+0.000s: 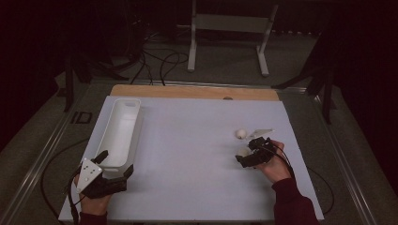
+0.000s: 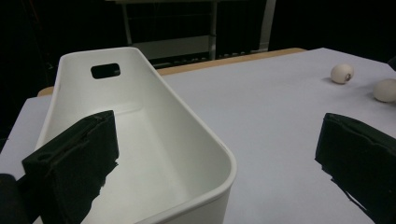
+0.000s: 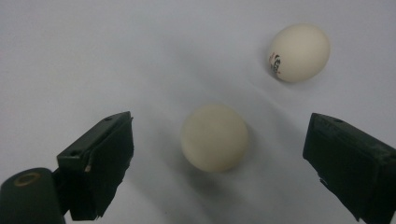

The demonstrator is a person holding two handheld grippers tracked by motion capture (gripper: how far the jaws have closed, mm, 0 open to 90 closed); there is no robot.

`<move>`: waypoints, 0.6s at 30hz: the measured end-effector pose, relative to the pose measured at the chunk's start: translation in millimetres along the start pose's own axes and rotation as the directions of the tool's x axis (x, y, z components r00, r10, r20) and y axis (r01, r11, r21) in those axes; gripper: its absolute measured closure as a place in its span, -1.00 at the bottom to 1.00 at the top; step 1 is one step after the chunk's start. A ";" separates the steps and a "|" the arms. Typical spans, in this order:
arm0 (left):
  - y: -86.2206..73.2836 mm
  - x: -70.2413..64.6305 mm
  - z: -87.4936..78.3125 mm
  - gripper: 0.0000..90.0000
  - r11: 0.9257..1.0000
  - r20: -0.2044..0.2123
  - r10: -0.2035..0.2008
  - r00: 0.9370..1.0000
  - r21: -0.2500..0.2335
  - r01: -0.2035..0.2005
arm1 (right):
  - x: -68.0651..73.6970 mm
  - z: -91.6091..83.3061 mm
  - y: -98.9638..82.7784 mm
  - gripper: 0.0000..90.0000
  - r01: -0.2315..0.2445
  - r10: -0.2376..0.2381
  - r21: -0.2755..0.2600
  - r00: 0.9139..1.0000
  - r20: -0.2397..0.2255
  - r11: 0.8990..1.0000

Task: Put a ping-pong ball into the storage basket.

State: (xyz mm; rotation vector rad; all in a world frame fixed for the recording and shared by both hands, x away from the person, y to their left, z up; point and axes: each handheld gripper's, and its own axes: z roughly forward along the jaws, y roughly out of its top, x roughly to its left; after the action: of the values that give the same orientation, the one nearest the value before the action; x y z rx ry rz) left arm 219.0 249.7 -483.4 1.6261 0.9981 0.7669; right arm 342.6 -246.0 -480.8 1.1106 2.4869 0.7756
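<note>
R tongs (image 3: 217,154) gape wide w/ the near ball (image 3: 214,137) lying on the surface between the jaws, lined up for a pinch; 2nd ball (image 3: 299,52) just beyond. L tongs (image 2: 219,163) also wide, straddling the bin (image 2: 205,140) wall at its near end, probably to steady it for drop-off

Both my tongs are matte black with blocky, square-ended jaws. Left tongs (image 1: 115,164): a grey three-cornered plate (image 1: 88,172) on top, pale screw heads in it, black cable trailing behind. Right tongs (image 1: 250,151): thin black cable looping back over a dark red sleeve (image 1: 293,204).
</note>
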 end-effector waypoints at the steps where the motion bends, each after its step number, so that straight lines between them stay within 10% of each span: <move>1: 0.0 0.0 -0.1 -1.00 1.000 0.000 0.001 1.000 0.001 -0.001 | -0.4 0.6 0.0 -0.79 0.000 0.000 0.003 1.000 0.002 1.000; 18: 0.0 -0.2 0.2 -1.00 1.000 0.000 0.003 1.000 0.003 -0.003 | -1.2 17.9 -0.2 -0.29 -0.021 0.022 0.058 1.000 -0.008 0.998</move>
State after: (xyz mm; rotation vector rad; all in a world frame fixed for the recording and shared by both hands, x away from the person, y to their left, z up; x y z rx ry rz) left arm 219.1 249.5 -483.5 1.6307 0.9973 0.7672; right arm 351.8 -240.8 -495.2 1.1581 2.5238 0.7198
